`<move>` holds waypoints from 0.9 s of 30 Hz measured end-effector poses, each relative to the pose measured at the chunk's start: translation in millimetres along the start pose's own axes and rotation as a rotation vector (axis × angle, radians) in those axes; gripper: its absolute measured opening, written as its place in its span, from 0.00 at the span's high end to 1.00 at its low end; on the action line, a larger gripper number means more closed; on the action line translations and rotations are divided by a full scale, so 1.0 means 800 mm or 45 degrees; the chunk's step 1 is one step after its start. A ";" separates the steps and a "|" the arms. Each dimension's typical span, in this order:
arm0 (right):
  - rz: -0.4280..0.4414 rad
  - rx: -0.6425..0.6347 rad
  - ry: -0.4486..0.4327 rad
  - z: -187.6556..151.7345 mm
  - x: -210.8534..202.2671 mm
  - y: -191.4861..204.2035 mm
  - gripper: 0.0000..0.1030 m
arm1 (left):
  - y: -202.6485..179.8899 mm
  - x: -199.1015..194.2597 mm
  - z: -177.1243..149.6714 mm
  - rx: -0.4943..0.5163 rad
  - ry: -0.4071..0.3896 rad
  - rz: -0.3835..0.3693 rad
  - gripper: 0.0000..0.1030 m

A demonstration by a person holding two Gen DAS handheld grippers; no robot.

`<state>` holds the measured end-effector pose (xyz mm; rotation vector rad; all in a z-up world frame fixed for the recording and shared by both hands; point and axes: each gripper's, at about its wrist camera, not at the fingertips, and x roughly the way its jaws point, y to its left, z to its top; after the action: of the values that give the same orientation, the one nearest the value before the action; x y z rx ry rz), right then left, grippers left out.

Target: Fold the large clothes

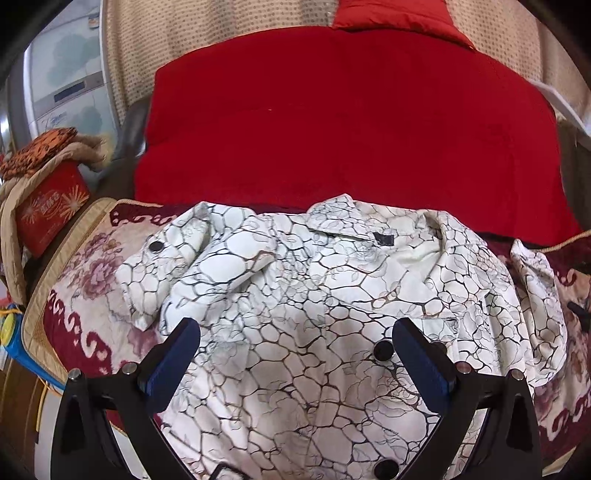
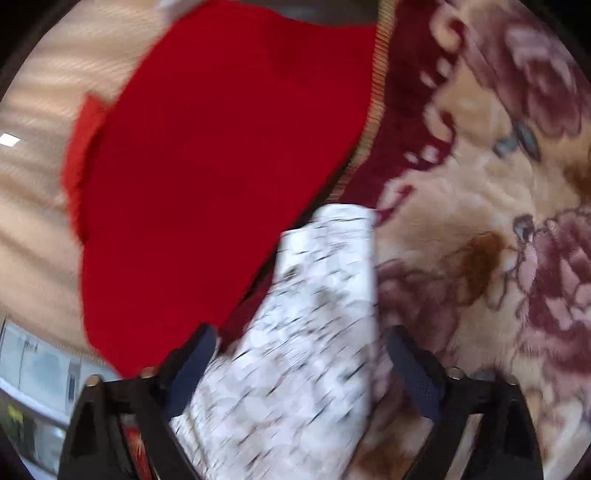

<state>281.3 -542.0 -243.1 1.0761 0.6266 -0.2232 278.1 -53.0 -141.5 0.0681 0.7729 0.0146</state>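
A white jacket (image 1: 303,295) with a dark cracked-stone print and black buttons lies spread on a floral blanket (image 1: 88,280), collar toward the red cushion. My left gripper (image 1: 295,328) hovers over its front, jaws wide open and nothing pinched. The right wrist view is motion-blurred. There one white printed sleeve (image 2: 317,295) stretches along the floral blanket (image 2: 480,221). My right gripper (image 2: 301,332) straddles this sleeve with jaws wide; the sleeve lies between the fingers and a gap shows on the right side.
A big red cushion (image 1: 343,122) lies beyond the jacket against a beige dotted cover (image 1: 207,26). A red box (image 1: 51,210) and folded cloth sit at the left edge. A pale appliance (image 1: 66,85) stands back left. The red cushion (image 2: 221,147) also borders the sleeve.
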 end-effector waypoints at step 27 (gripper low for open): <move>0.459 -0.540 0.017 -0.136 -0.054 0.246 0.89 | 0.111 -0.053 -0.013 -0.050 -0.068 0.228 0.00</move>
<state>297.1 -359.7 -105.8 0.7613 0.4544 0.2236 241.7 34.2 -113.2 0.1001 0.7109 0.1972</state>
